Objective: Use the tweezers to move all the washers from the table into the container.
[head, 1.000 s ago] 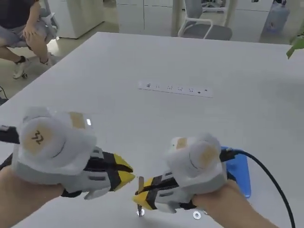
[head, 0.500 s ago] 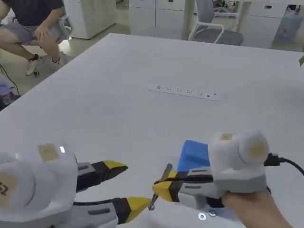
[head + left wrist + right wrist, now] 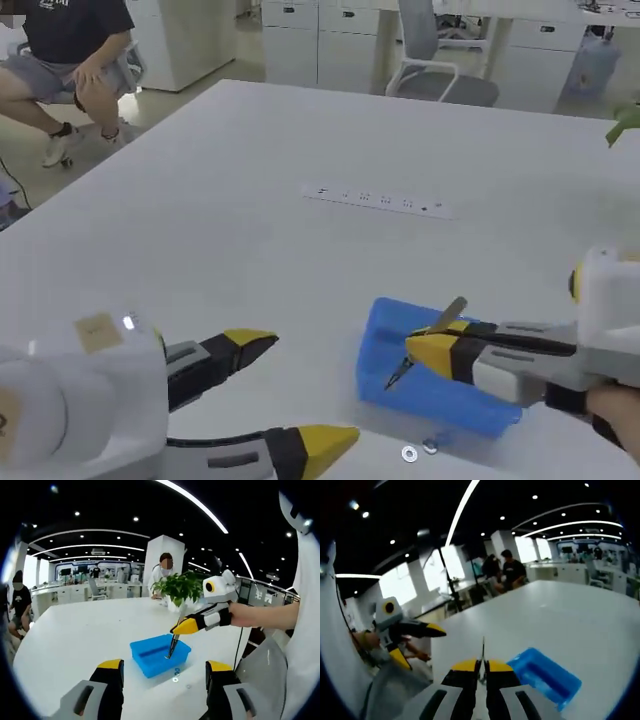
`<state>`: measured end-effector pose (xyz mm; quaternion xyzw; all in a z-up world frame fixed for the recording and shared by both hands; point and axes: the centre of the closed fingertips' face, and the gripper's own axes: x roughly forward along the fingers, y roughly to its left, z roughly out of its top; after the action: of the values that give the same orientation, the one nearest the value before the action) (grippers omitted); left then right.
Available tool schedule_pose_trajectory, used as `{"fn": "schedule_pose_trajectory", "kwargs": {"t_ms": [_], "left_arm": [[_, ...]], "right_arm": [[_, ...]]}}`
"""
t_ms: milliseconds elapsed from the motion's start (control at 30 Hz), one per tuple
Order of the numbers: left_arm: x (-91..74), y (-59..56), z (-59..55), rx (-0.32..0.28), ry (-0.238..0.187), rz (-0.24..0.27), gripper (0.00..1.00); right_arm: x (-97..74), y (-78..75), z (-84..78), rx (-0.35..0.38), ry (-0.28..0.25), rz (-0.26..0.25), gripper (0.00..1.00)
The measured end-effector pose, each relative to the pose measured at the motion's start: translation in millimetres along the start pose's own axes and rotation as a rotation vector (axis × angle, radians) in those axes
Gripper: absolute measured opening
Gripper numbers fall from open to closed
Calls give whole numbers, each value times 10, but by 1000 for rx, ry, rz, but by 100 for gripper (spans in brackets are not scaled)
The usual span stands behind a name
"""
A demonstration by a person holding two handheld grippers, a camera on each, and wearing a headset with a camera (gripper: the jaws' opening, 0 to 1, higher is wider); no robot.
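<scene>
Head view: washers [image 3: 410, 454] near right hand-held gripper [image 3: 415, 348].

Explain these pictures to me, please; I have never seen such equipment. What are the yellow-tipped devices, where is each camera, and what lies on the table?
There is no robot: a person holds a two-jaw gripper in each hand. The rectangular picture comes from a camera on the person's head; each round picture comes from a camera on one gripper, looking along its jaws. The left gripper is open and holds nothing. The right gripper is shut on tweezers, whose tips point down into a blue container on the white table. Small washers lie on the table beside the container. A power strip lies farther away. Whether the tweezers carry a washer is too small to tell.
</scene>
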<state>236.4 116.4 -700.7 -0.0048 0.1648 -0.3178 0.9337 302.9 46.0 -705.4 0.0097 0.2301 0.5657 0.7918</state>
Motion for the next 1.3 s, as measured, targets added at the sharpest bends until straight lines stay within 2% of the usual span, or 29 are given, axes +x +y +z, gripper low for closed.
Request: {"fn": "schedule_pose_trajectory", "kwargs": {"t_ms": [100, 167, 267, 333, 433, 500, 567, 633, 700, 767, 833, 1033, 1167, 1300], "left_arm": [[39, -27, 13, 11, -30, 23, 78], [71, -62, -26, 17, -32, 25, 86], [124, -108, -136, 37, -27, 27, 90], [163, -141, -238, 16, -15, 26, 91], [197, -176, -314, -8, -17, 28, 95], [214, -176, -312, -15, -39, 36, 97], [207, -174, -251, -16, -72, 41, 98], [182, -152, -118, -26, -149, 58, 99], [158, -151, -49, -30, -193, 56, 99], [139, -168, -34, -33, -212, 46, 99], [140, -156, -22, -53, -220, 54, 99], [115, -89, 11, -56, -245, 81, 99], [142, -86, -42, -46, -211, 90, 99], [157, -81, -88, -25, -185, 93, 99]], "right_arm": [[-124, -59, 37, -1, -13, -36, 2], [-182, -90, 57, -2, -21, -55, 2], [-244, -147, 90, -2, -36, -81, 2], [-285, -193, 112, 2, -46, -98, 2], [-338, -252, 147, 13, -63, -116, 2], [-362, -284, 156, 14, -67, -123, 2], [-384, -326, 159, 16, -69, -136, 2], [-399, -362, 161, 21, -73, -142, 2], [-402, -393, 153, 22, -71, -150, 2], [-408, -436, 142, 24, -67, -160, 3], [-410, -476, 136, 23, -64, -168, 3], [-397, -629, 114, 10, -48, -203, 3], [-378, -723, 51, 0, -20, -229, 2], [-324, -822, -104, -29, 43, -252, 2]]}}
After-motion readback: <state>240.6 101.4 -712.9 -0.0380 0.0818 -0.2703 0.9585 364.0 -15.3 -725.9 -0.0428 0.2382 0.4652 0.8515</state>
